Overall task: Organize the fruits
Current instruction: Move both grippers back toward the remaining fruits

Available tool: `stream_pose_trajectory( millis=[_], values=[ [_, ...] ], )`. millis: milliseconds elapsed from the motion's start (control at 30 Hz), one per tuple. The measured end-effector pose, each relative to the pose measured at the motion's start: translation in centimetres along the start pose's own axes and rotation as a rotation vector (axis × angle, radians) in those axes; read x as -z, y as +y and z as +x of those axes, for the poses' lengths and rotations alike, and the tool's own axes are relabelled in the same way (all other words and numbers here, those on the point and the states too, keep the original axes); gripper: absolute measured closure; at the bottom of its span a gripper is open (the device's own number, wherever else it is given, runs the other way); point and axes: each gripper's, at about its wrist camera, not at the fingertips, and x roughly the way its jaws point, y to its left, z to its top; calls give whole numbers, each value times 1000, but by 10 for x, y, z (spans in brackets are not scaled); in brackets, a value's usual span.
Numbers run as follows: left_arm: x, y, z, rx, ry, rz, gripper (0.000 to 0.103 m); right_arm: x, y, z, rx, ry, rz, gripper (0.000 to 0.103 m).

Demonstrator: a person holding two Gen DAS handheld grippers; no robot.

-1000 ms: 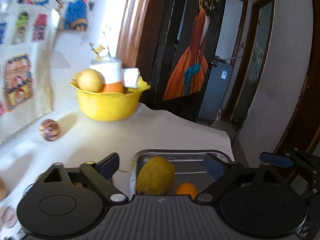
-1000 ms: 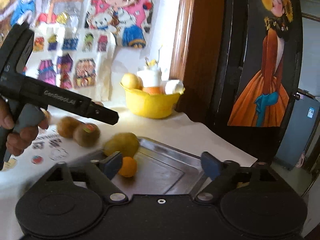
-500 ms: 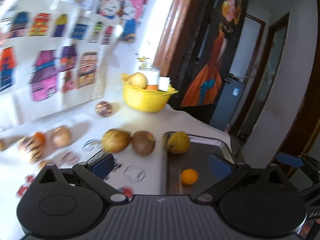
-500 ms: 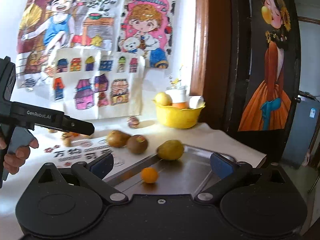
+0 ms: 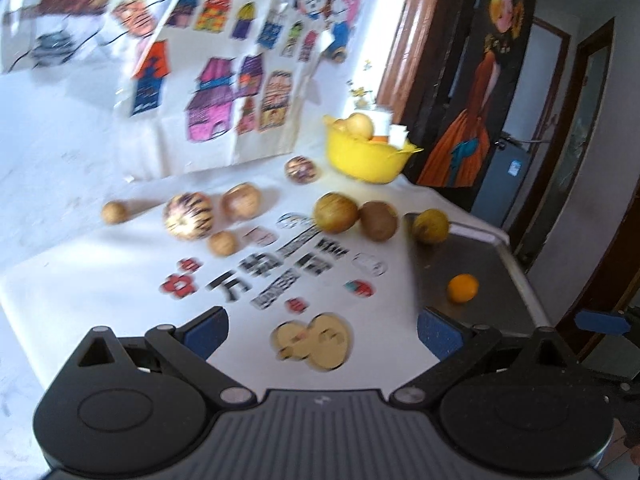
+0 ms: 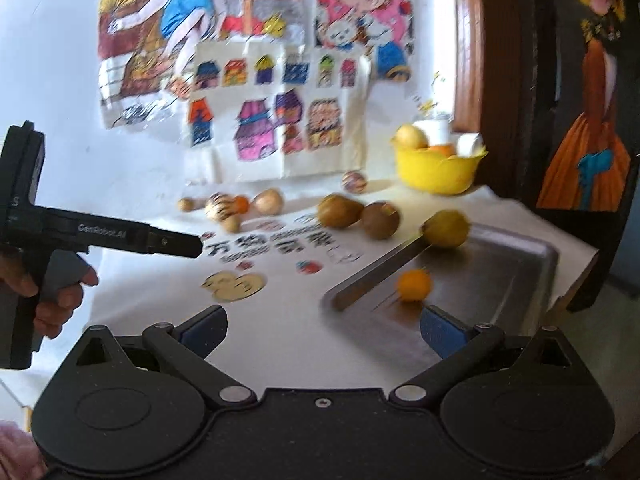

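A steel tray (image 5: 508, 264) (image 6: 512, 264) lies on the white table at the right. A small orange (image 5: 462, 288) (image 6: 414, 284) sits in it, and a yellow-green fruit (image 5: 430, 225) (image 6: 446, 228) rests at its far left corner. Two brown fruits (image 5: 335, 213) (image 5: 378, 220) lie left of the tray. Several more fruits, one striped (image 5: 188, 216), lie farther left. My left gripper (image 5: 322, 330) is open and empty above the table. My right gripper (image 6: 322, 326) is open and empty, near the tray's front edge.
A yellow bowl (image 5: 366, 156) (image 6: 438, 170) with fruit and white cups stands at the back by the wall. A patterned ball (image 5: 301, 169) lies beside it. Drawings hang on the wall. The table drops off right of the tray. The left gripper's body (image 6: 100, 234) shows at left.
Both grippers have pulled back and swung left, away from the tray, so more of the table and its fruits shows. The fruits have not moved.
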Motion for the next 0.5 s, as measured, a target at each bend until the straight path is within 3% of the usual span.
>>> stream_pose_trajectory(
  millis=[500],
  values=[
    [3, 56, 2, -68, 47, -27, 0, -9, 43, 57, -98, 131, -89, 1]
  ],
)
